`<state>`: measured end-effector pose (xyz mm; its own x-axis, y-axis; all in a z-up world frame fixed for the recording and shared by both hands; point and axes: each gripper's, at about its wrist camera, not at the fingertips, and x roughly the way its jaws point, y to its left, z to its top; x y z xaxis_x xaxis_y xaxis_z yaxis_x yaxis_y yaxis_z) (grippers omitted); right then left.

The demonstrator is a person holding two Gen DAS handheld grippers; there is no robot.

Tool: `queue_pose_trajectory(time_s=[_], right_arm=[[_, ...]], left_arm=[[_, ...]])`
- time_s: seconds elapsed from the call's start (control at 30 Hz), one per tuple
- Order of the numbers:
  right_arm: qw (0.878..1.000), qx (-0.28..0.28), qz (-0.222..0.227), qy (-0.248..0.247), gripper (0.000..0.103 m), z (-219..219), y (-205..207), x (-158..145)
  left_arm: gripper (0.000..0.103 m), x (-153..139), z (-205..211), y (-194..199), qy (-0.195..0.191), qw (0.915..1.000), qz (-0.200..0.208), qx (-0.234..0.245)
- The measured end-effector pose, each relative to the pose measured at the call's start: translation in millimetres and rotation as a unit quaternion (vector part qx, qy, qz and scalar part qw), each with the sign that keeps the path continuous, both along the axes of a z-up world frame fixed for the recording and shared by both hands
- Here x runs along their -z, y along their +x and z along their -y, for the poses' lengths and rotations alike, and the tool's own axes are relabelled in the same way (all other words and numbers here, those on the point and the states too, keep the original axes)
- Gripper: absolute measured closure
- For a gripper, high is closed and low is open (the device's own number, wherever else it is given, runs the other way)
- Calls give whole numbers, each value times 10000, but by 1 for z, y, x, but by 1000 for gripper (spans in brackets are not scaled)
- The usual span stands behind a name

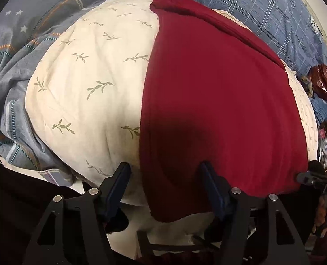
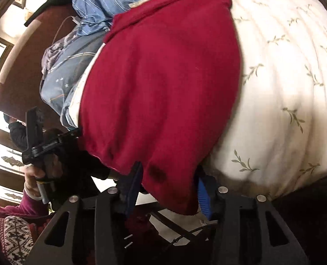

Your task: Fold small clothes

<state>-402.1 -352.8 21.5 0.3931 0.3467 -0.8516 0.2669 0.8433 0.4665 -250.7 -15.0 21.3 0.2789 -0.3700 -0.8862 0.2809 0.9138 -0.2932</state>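
Note:
A dark red garment (image 1: 218, 101) lies spread over a cream pillow with a leaf print (image 1: 90, 84). In the left wrist view my left gripper (image 1: 164, 170) is open at the garment's near left corner, one finger on the pillow, the other on the red cloth. The other gripper (image 1: 311, 176) shows at the garment's near right corner. In the right wrist view the red garment (image 2: 163, 88) hangs over the pillow (image 2: 284, 88); my right gripper (image 2: 167, 172) is open, its fingers either side of the near hem. The left gripper (image 2: 44, 141) touches the hem at left.
Grey plaid bedding (image 1: 15, 55) lies left of the pillow and blue plaid bedding (image 1: 262, 6) behind it. Clutter (image 1: 324, 84) sits at the far right. In the right wrist view a dark wooden headboard (image 2: 15, 77) and the person's hand (image 2: 35, 181) are at left.

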Motion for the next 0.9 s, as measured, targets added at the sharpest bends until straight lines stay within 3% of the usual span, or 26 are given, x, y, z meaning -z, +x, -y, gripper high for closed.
queue_pose_trajectory(time_s=[0.13,0.2,0.23,0.27,0.3,0.47,0.7,0.9], right_arm=[[9999,58,48,79,55,0,0,1],[10000,13,98,-3,62,-1,-1,-1],[9999,-10,118,-50,77,-2,-1,-2],[9998,-27,155,-102,91,-3,-1,-4],[9997,-12,245,-73,91,-1,-3,-6],[9975,-85,708,-22,92,-7,-1,-26],[9872,52,1595,7,92,6,16,-78],[9734,550,2217,-171,92,41,51,-114]], left_arm=[[31,7,-2,1,-17,9999,-149,-10],[33,9,-1,4,-45,9997,-252,-34],[37,9,-2,4,-54,9996,-273,-40],[48,9,-1,4,-44,9995,-302,-19],[64,8,0,4,-53,9994,-340,55],[97,-2,0,1,-64,9991,-268,336],[98,-62,-9,16,-885,9943,310,505],[98,-99,9,68,-1260,9853,1133,199]])
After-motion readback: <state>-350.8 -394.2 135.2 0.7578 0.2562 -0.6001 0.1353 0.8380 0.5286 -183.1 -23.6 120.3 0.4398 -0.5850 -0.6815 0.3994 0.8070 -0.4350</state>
